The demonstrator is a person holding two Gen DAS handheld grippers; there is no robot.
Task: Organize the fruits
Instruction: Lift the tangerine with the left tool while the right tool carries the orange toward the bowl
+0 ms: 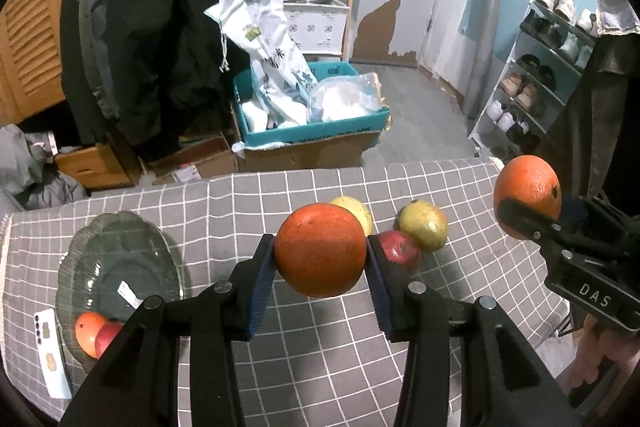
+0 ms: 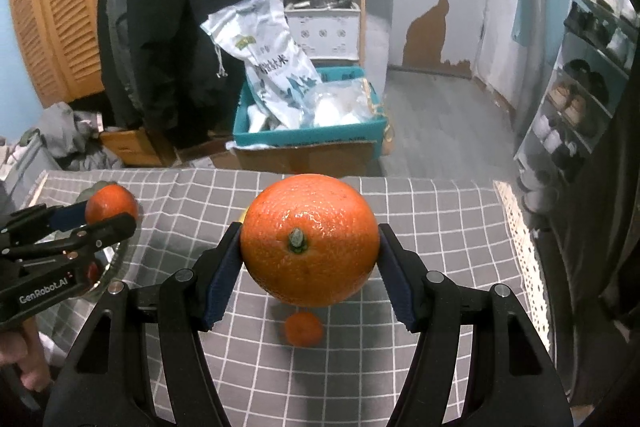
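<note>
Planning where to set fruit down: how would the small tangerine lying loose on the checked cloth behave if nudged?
The small tangerine looks round with nothing beside it, so it would probably roll. The soft checked cloth may slow it. It seems small next to the orange in the right gripper, so likely light.

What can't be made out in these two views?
- Left wrist view: the fruits in the green plate are partly hidden by the left tongs.
- Left wrist view: the yellow fruit sits mostly behind the held orange.
- Right wrist view: the plate is blocked by the left tongs.
</note>
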